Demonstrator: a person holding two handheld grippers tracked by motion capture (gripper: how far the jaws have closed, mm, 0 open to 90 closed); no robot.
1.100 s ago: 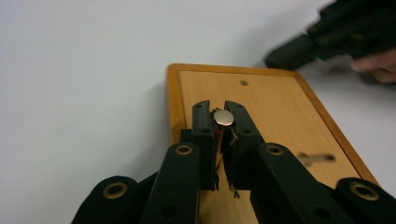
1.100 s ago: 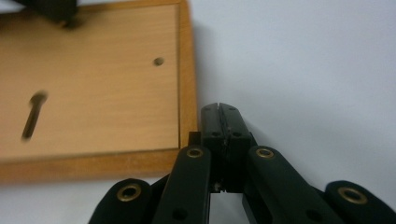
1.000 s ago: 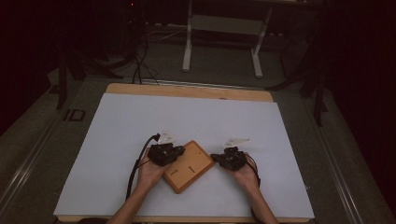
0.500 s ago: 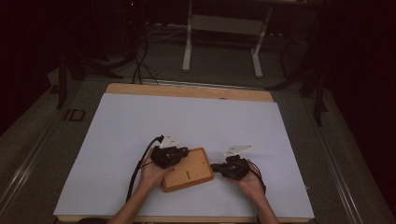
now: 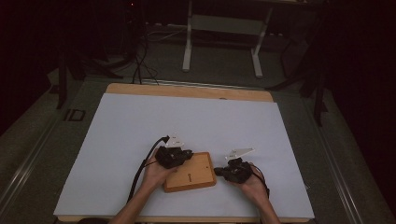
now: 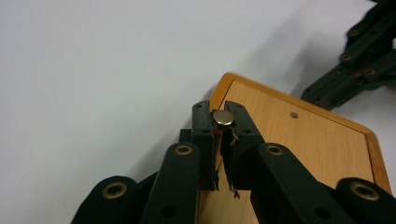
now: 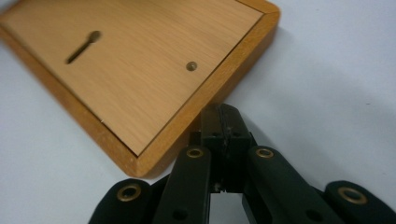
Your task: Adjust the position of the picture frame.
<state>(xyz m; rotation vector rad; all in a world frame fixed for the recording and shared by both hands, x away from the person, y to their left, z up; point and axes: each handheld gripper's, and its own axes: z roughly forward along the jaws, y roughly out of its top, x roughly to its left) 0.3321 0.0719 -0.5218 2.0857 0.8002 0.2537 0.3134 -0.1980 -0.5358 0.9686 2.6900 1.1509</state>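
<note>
A flat wooden board with a raised rim and a keyhole slot lies on the white table near the front. My left gripper reaches over the board's left corner, shut on a small round metal disc pinched at its jaw tips. At the board's right edge rests my right gripper, shut with nothing between its jaws. In the right gripper view its tips sit right against the board's rim. The right gripper also shows past the board's far side in the left gripper view.
The white sheet covers a wooden table whose far edge is bare wood. A black cable trails from the left gripper toward the front edge. Metal stand legs rise on the dark floor behind the table.
The board has turned from a diamond-like angle to lie nearly square to the table's front. The right gripper has shifted right and nearer the front. The left gripper has stayed put.
</note>
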